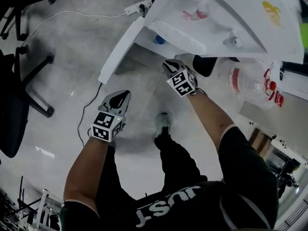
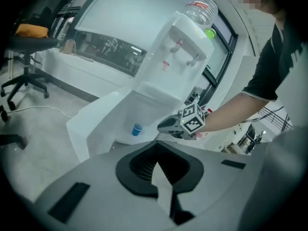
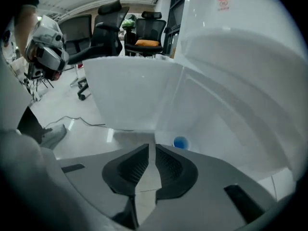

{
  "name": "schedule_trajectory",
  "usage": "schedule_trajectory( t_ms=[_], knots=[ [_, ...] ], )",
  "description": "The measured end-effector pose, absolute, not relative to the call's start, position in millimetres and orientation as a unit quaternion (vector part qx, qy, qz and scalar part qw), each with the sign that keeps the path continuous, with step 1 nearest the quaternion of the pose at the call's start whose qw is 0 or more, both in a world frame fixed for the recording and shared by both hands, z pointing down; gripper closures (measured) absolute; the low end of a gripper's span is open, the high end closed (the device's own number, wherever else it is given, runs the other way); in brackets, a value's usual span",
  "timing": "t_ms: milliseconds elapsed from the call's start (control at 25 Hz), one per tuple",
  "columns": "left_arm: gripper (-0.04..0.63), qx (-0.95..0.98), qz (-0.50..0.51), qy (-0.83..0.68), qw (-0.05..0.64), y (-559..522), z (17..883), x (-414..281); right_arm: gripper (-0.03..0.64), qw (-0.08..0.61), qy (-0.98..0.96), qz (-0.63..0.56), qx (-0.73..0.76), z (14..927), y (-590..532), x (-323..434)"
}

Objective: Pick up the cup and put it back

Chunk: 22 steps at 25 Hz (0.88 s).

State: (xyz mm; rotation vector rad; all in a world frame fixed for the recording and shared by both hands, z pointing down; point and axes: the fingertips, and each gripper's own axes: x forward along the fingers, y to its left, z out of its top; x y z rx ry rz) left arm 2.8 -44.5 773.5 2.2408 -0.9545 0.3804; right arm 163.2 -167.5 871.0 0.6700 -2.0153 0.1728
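Observation:
A small blue cup (image 1: 160, 40) stands inside the open lower cabinet of a white water dispenser (image 1: 211, 18). The left gripper view shows the cup (image 2: 137, 129) ahead, and in the right gripper view the cup (image 3: 180, 142) lies just beyond the jaws. My right gripper (image 1: 166, 64) hangs in front of the cabinet opening, a short way from the cup, with its jaws shut on nothing (image 3: 154, 148). Lower and further left over the floor, my left gripper (image 1: 125, 94) is also shut and empty (image 2: 156, 146). From the left gripper view, the right gripper (image 2: 163, 125) sits beside the cabinet.
The cabinet door (image 1: 120, 47) swings out to the left. A power strip (image 1: 138, 6) with its cable lies on the floor. Office chairs (image 1: 19, 81) stand at the left. A water bottle (image 1: 245, 81) tops the dispenser. The person's shoe (image 1: 162, 121) is below the grippers.

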Motion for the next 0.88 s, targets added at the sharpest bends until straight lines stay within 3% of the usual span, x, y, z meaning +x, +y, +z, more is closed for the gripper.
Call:
schedule_trajectory(
  t_ms=[40,120,200,880],
  knots=[
    [0.588,0.86,0.149,-0.36,0.328,-44.3,781.6,6.4,0.572,0.491,-0.825,0.062,0.272,883.4,-173.3,164.2],
    [0.588,0.863,0.153,-0.354,0.324,-45.1,797.5,11.6,0.492,0.506,-0.819,0.046,0.266,906.7,-186.2,164.7],
    [0.588,0.865,0.156,-0.352,0.322,-46.8,810.8,14.7,0.469,0.518,-0.812,0.031,0.265,926.6,-200.2,164.5],
    [0.588,0.857,0.154,-0.352,0.344,-49.5,859.8,8.4,0.465,0.618,-0.738,-0.07,0.262,1016.0,-277.2,171.2]
  ],
)
